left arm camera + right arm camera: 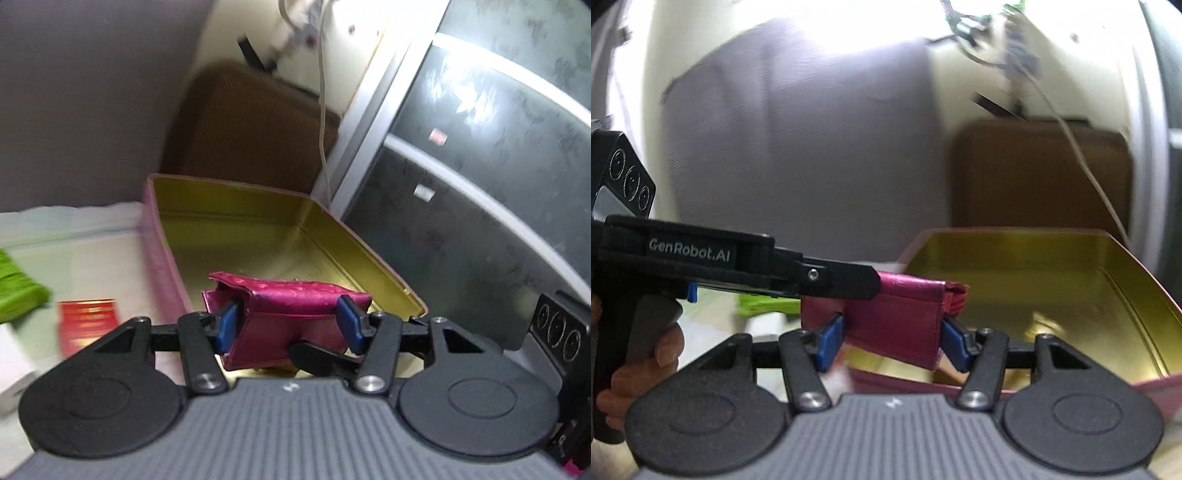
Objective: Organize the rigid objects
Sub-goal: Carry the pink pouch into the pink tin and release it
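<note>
A magenta satin pouch [291,306] hangs just above the near end of an open pink tin with a gold lining [229,206]. My left gripper [289,325] is shut on the pouch, with a blue pad pressing on each side. In the right wrist view my right gripper [893,343] is shut on the same pouch [901,306] from another side, over the tin [1015,251]. The left gripper's black finger [849,282] reaches in from the left, with a person's hand [646,354] on its handle. The tin's floor looks bare where it shows.
A red packet [88,325] and a green object [18,288] lie on the pale surface left of the tin. A brown case [251,125] stands behind it. A dark glass-fronted cabinet [480,184] rises on the right. A white cable [322,110] hangs down.
</note>
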The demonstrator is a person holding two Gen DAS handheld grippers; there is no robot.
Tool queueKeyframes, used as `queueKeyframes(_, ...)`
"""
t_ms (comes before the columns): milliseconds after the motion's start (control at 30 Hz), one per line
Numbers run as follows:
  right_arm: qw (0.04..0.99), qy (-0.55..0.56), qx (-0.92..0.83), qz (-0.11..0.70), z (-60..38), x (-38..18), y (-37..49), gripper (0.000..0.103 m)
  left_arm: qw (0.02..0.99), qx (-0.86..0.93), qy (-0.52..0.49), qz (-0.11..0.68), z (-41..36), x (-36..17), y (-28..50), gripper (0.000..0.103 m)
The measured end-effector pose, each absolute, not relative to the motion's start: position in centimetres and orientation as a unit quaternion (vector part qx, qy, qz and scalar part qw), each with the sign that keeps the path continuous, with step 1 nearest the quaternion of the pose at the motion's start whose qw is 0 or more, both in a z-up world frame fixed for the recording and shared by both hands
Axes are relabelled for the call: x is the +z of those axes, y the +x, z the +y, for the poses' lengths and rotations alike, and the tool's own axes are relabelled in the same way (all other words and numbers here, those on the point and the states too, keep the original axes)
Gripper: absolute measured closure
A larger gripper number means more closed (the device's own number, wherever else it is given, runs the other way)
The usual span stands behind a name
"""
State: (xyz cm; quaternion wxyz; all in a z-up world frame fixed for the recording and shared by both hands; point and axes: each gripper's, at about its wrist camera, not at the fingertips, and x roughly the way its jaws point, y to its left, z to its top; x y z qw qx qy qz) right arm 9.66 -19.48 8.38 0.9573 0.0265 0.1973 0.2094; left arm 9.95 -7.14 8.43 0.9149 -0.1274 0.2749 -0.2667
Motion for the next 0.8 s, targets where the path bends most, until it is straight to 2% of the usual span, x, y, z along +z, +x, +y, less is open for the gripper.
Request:
queueKeyframes(267,0.947,0.06,0.194,0.248,-23.8,6.4,16.0,0.046,0.918,-0.232,-0.09,0.308,-10.7,7.2,14.7,0.046)
queueKeyframes(500,0.97,-0.016,0.097,0.223,-22.8,5.4,17.9,0.044,0.935,-0.168,-0.05,0.308,-11.4,7.9,15.0,0.043)
queueKeyframes(600,0.972,0.0,0.097,0.216,-23.0,5.3,17.5,0.044,0.942,-0.139,-0.034,0.304,-10.8,8.5,14.0,0.038)
queueKeyframes(800,0.977,0.033,0.101,0.184,-22.8,6.5,14.7,0.044,0.957,-0.103,-0.021,0.269,-8.2,10.1,11.1,0.038)
